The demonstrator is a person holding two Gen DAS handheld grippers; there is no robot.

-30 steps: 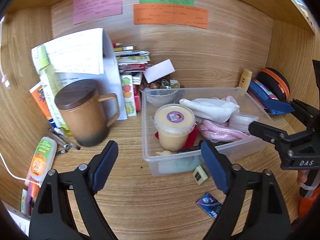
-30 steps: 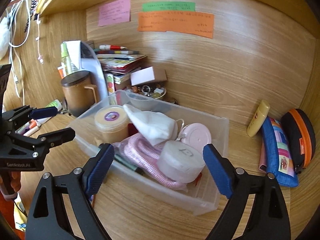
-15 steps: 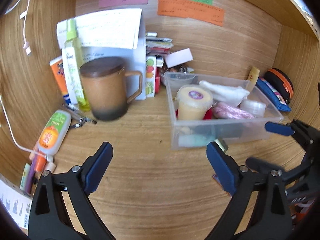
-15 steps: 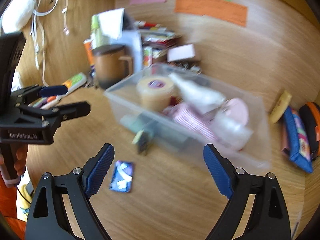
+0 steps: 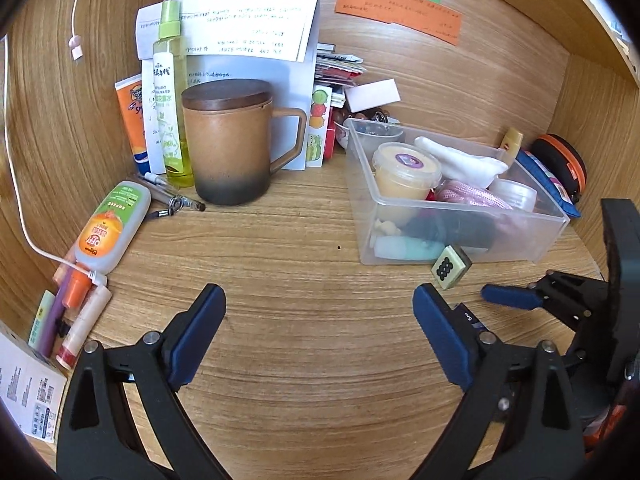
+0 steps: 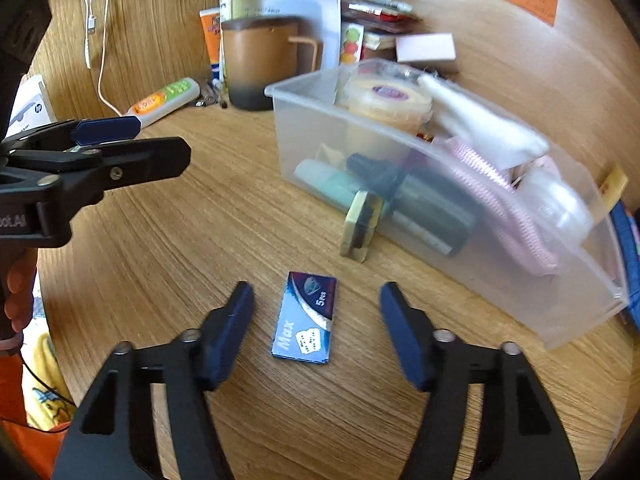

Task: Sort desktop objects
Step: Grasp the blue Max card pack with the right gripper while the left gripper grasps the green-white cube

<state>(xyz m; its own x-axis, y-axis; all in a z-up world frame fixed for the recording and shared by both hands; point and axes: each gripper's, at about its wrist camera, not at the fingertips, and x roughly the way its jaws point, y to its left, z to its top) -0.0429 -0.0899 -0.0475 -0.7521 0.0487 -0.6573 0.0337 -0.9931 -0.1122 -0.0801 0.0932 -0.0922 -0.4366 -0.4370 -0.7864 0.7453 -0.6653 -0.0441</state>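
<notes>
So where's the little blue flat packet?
In the right wrist view, the flat blue packet lies on the wooden desk between the open right gripper's fingers, just in front of the clear plastic bin.

Home desk nook, wood-panelled on back and sides. Sticky notes (image 5: 398, 7) on the back wall, charging cables (image 6: 93, 20) hanging at left. Lidded mug (image 5: 236, 142), spray bottle (image 5: 170, 92), sunscreen tube (image 5: 132, 120), pens (image 5: 172, 198), stacked booklets (image 5: 338, 68) against the wall. Clear bin (image 5: 452, 240) of personal odds and ends, pencil case (image 5: 546, 176) beside it.
</notes>
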